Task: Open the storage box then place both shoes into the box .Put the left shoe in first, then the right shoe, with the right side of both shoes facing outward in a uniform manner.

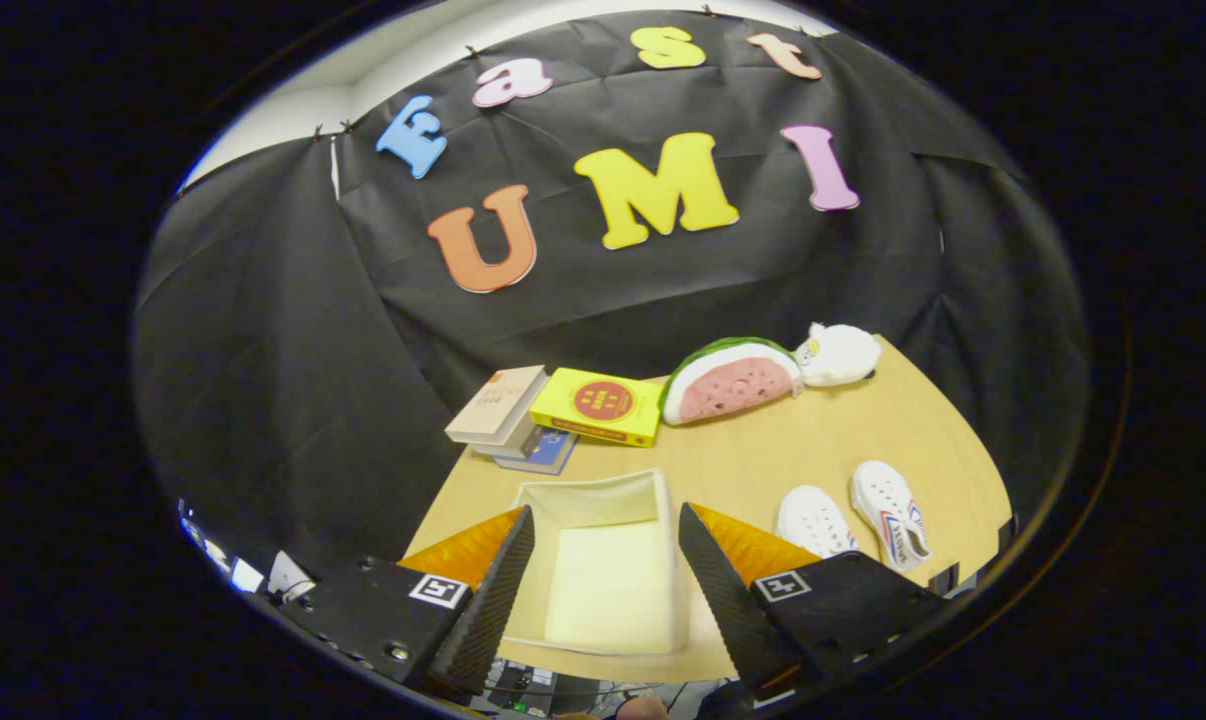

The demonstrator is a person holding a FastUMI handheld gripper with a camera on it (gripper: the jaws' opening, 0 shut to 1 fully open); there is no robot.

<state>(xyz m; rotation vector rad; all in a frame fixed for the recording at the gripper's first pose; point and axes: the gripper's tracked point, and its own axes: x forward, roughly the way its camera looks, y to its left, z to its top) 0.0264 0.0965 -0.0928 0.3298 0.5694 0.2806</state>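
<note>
An open cream storage box [603, 495] with nothing inside sits on the wooden table [843, 430], directly between and below my fingers. My gripper [606, 522] hovers above it, open, with nothing between the fingers. Two white shoes stand side by side to the right of the box: the nearer one [813, 520] just beyond my right finger [715, 580], the other [891, 512] further right, with red and blue stripes on its side. Both shoes point toward me.
Behind the box lie a stack of books [511, 418] and a yellow box [599, 405]. A watermelon-slice plush [731, 380] and a white plush toy [839, 354] rest at the far right. The table's near edge lies just under the box.
</note>
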